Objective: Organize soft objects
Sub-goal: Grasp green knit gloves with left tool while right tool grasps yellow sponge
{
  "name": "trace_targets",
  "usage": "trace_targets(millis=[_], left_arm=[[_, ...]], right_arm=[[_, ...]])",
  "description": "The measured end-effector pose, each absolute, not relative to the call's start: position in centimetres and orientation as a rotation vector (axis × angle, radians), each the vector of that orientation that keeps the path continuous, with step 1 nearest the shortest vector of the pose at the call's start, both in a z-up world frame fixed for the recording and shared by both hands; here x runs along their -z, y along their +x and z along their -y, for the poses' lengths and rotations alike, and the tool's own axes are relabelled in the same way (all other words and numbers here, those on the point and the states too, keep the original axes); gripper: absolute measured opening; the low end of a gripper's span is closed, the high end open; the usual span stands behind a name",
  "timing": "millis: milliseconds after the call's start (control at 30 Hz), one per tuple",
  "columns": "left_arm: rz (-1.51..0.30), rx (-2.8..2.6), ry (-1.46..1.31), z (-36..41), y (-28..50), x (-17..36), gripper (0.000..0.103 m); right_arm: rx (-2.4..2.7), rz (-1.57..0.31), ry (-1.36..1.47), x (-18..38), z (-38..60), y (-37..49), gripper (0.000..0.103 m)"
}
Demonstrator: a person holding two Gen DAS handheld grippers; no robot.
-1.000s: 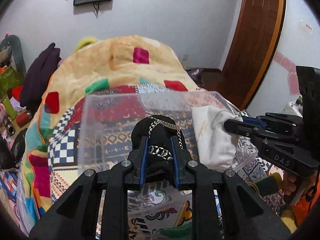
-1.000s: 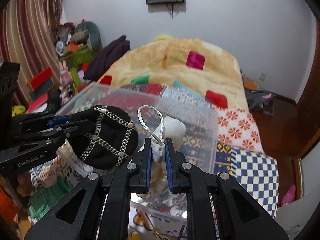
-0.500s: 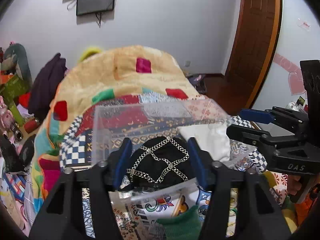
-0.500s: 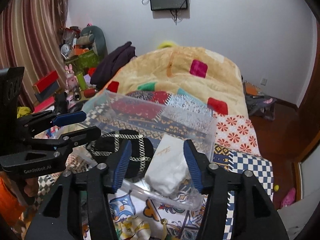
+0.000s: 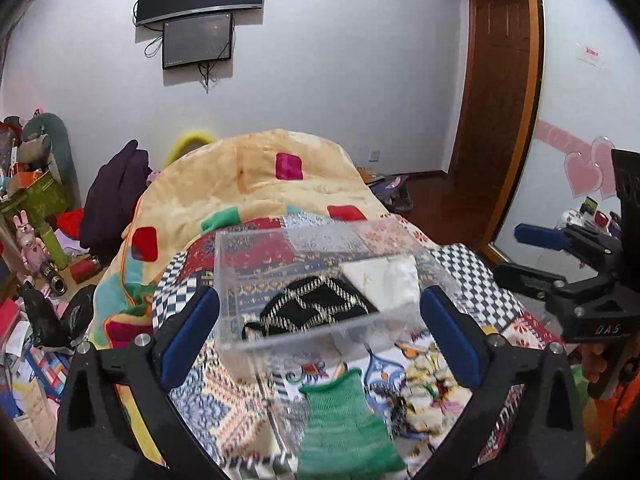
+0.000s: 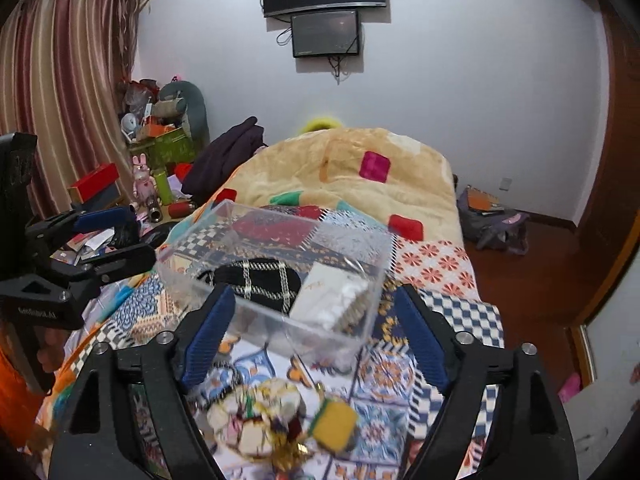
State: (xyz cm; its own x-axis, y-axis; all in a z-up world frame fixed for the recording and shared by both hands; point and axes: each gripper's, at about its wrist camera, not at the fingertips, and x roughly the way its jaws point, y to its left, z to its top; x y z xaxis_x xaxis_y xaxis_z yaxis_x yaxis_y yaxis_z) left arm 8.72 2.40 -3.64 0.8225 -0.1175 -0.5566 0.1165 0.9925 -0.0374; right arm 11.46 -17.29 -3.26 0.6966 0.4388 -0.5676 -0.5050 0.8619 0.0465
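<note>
A clear plastic box stands on the patterned bedspread; it also shows in the right wrist view. Inside lie a black pouch with a chain pattern and a white pouch. My left gripper is open and empty, in front of the box. My right gripper is open and empty, also before the box. A green knitted piece lies in front of the left gripper. A cream patterned soft item and a yellow-green piece lie below the right gripper.
A tan quilt with coloured squares covers the far bed. Cluttered boxes and toys stand at the left by the curtain. A wooden door is at the right. A bag lies on the floor.
Both grippers opened and let the black pouch and the white pouch down into the clear box. Both then drew back and up from the box.
</note>
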Motion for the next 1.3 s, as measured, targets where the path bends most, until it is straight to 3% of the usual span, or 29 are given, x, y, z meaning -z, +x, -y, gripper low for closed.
trace_targets(millis=[467, 600, 733, 800, 1167, 1300], left_arm=[[-0.751, 0.119, 0.044, -1.2, 6.4, 10.9, 0.102], [-0.763, 0.112, 0.034, -1.5, 6.0, 12.0, 0.102], [-0.78, 0.133, 0.025, -1.6, 5.7, 12.7, 0.08], [-0.789, 0.142, 0.017, -1.7, 5.6, 13.1, 0.075], [-0.786, 0.183, -0.03, -2.1, 5.3, 13.2, 0.021], [-0.772, 0.174, -0.047, -2.6, 5.0, 12.5, 0.015]], right_arm=[[-0.459, -0.764, -0.064, 9.4, 20.2, 10.4, 0.082], [-0.472, -0.811, -0.051, 10.7, 20.2, 10.5, 0.062], [-0.483, -0.845, -0.037, 11.5, 20.0, 10.8, 0.042], [-0.491, -0.855, -0.031, 11.8, 20.0, 10.8, 0.031], [-0.5, -0.816, -0.009, 11.0, 20.6, 10.2, 0.027], [-0.501, -0.797, -0.007, 10.2, 20.6, 10.0, 0.027]])
